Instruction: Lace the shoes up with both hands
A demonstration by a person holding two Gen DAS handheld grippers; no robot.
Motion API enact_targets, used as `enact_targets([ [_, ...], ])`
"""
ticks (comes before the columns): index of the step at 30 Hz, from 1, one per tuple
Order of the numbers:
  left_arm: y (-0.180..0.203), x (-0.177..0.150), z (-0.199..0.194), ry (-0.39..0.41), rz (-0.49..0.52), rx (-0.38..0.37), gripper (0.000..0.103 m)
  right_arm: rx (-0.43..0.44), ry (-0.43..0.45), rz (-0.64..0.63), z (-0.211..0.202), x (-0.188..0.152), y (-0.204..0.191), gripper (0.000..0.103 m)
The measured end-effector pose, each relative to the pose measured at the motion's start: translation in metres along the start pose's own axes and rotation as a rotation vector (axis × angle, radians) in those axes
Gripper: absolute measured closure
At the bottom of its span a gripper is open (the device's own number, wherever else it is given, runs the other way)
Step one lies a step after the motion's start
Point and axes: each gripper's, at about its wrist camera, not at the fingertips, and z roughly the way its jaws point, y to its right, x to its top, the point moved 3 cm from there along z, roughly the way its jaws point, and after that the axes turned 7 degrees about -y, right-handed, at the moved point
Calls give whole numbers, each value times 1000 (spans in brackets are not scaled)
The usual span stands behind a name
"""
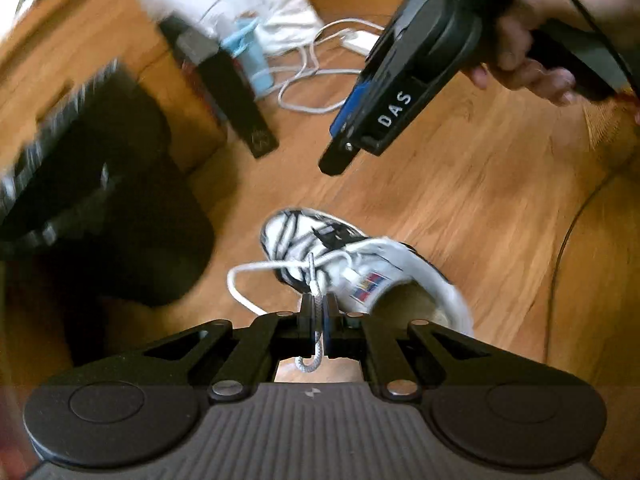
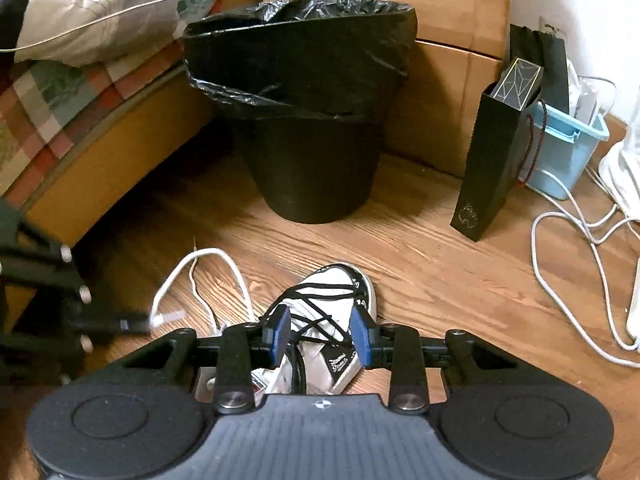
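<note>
I'm pinching the white woven lace end (image 1: pixel 316 312) in my left gripper (image 1: pixel 319 316), pulling slack off the white-and-black sneaker (image 1: pixel 320 248). My right gripper (image 2: pixel 320 336) is hanging spread and empty over it, so I'm guessing the next eyelet needs finding.

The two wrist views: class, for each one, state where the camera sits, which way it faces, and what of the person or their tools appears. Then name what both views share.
Left wrist view: sits on the left gripper, faces down at the shoe on the floor; its gripper is shut on a white lace; the right gripper and a hand show above.
Right wrist view: sits on the right gripper, open above the shoe, facing a black bin; the left gripper enters at left.
Shared: the shoe, lace, floor.
</note>
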Motion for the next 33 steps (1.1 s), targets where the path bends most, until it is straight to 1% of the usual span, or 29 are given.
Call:
enact_targets([
  [1, 4, -1, 5, -10, 5, 20, 99, 6, -16, 5, 3, -2, 0, 66],
  [2, 9, -2, 8, -19, 24, 22, 99, 16, -41, 12, 7, -4, 0, 66],
  [5, 20, 0, 18, -43, 70, 36, 99, 119, -130, 84, 19, -14, 4, 66],
  [6, 24, 0, 21, -47, 83, 48, 99, 132, -151, 94, 21, -16, 4, 66],
  [8, 32, 2, 25, -51, 124, 86, 99, 110, -175, 83, 24, -20, 3, 66],
  [9, 38, 3, 27, -50, 171, 105, 99, 92, -184, 69, 26, -22, 2, 66],
  [11, 46, 1, 29, -40, 213, 114, 99, 84, -203, 64, 29, -26, 2, 66],
  [13, 51, -2, 35, -44, 212, 97, 99, 102, -217, 76, 30, -29, 0, 66],
  [16, 62, -4, 43, -48, 250, 99, 99, 139, -197, 104, 30, -27, -2, 66],
  [20, 64, 2, 45, -33, 218, 73, 99, 134, -199, 115, 33, -23, -3, 66],
  [21, 65, 2, 45, -25, 226, 80, 99, 132, -204, 119, 34, -23, -3, 66],
  [25, 64, 1, 51, -41, 254, 104, 99, 112, -232, 127, 42, -27, -3, 66],
  [28, 62, 5, 52, -65, 228, 117, 99, 125, -237, 152, 44, -29, -3, 66],
  [30, 60, 6, 51, -69, 220, 109, 99, 132, -243, 175, 47, -29, -1, 66],
  [33, 62, 5, 51, -67, 241, 108, 99, 147, -259, 227, 51, -31, 4, 66],
])
